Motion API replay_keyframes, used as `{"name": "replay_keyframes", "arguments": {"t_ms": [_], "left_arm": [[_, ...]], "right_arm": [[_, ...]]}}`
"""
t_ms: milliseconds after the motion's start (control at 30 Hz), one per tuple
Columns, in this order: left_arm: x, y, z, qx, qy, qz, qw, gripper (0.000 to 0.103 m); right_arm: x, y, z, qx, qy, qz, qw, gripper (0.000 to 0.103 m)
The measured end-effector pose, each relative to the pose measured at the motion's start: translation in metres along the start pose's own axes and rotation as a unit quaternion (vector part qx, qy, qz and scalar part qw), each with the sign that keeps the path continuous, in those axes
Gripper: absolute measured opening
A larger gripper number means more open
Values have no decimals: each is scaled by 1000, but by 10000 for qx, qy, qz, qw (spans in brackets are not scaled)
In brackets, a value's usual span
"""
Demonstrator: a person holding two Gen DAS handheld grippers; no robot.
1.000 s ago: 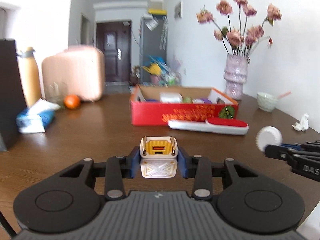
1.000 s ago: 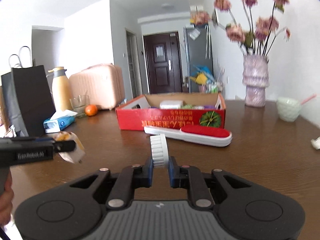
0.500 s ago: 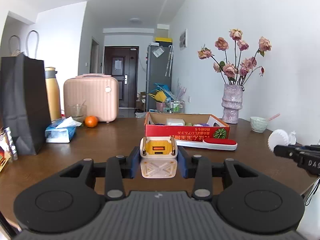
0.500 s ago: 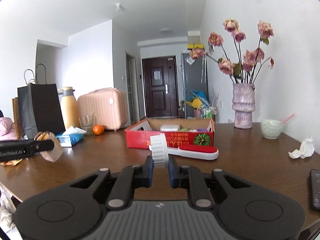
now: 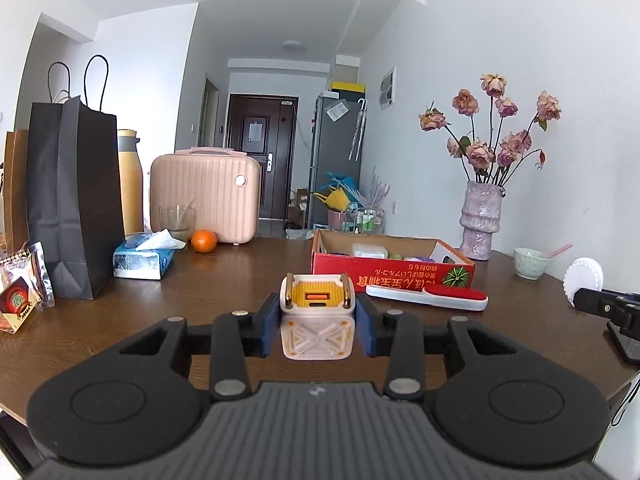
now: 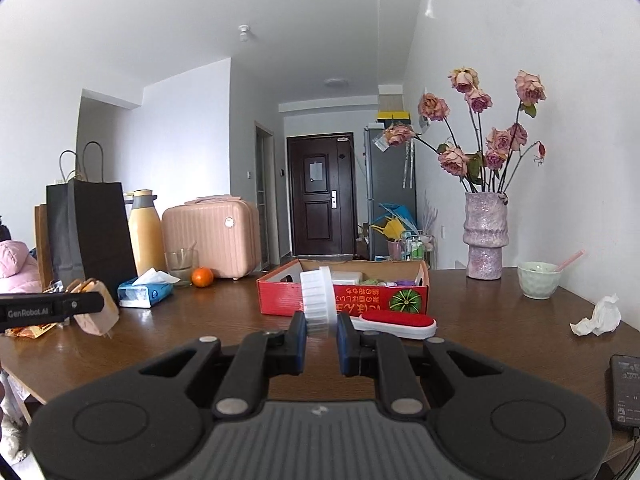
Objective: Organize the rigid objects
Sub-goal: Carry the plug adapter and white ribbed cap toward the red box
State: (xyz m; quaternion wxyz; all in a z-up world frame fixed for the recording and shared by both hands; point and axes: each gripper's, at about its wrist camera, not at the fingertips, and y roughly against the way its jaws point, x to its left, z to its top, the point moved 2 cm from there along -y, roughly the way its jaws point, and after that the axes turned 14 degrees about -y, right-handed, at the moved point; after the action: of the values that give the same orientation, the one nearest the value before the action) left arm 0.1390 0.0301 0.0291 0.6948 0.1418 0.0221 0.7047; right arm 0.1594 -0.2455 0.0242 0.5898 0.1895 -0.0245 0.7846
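My left gripper [image 5: 317, 309] is shut on a small cream cube charger with an orange face [image 5: 317, 322], held above the brown table [image 5: 224, 280]. My right gripper [image 6: 321, 322] is shut on a white ribbed round lid [image 6: 318, 296], held on edge. Beyond both stands a red cardboard box [image 5: 392, 276] [image 6: 380, 300] with several small items inside. A white-and-red lint brush [image 5: 428, 298] [image 6: 396, 322] lies in front of it. The right gripper with the lid [image 5: 583, 280] shows at the left wrist view's right edge. The charger [image 6: 96, 314] shows at the right wrist view's left.
On the left stand a black paper bag [image 5: 76, 200], a yellow flask [image 5: 130, 184], a pink case [image 5: 204, 196], a glass, a tissue pack [image 5: 144, 258] and an orange [image 5: 204, 241]. A vase of roses [image 6: 485, 236], a bowl [image 6: 539, 280], crumpled tissue [image 6: 598, 318] and a phone [image 6: 626, 392] sit right.
Both grippers have drawn back from the red box and risen a little, so the box and brush look smaller and farther. Each keeps its hold; little has moved in the last half second.
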Motion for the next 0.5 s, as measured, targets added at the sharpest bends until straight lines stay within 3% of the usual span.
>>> {"name": "replay_keyframes", "arguments": {"t_ms": [500], "left_arm": [[9,-48,27,37,-93,22,9999,39]], "right_arm": [[-18,-46,14,2,-215,-178,9996,15]]}}
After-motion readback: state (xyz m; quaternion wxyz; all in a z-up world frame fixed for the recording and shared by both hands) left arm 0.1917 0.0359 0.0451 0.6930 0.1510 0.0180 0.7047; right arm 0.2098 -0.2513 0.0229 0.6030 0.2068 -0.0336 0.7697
